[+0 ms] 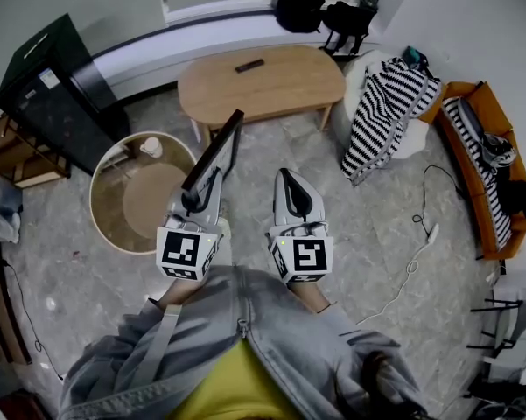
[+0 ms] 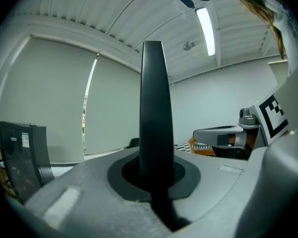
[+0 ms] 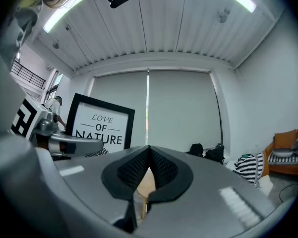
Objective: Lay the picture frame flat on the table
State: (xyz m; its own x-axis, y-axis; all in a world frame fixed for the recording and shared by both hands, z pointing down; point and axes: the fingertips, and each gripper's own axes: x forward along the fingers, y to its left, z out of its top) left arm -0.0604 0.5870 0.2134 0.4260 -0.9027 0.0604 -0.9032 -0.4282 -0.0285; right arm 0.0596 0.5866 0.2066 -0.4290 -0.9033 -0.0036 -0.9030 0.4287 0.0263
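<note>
Left gripper [image 1: 195, 201]: clamped shut on the near edge of the picture frame [image 1: 214, 151].
Right gripper [image 1: 289, 176]: jaws together, nothing held, just beside the left.
Picture frame: on edge in the air, long axis running away from the person.
Table [image 1: 289, 86]: ahead, beyond the frame's far end; frame not yet over it.

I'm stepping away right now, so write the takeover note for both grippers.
Left gripper: shut on the frame by its edge; the frame is up in the air, tilted.
Right gripper: shut, empty, beside the left.
Wooden table: ahead, with a small dark thing on it.
Done: frame in hand.
Left: carry it to the table, lay it flat, let go.
</note>
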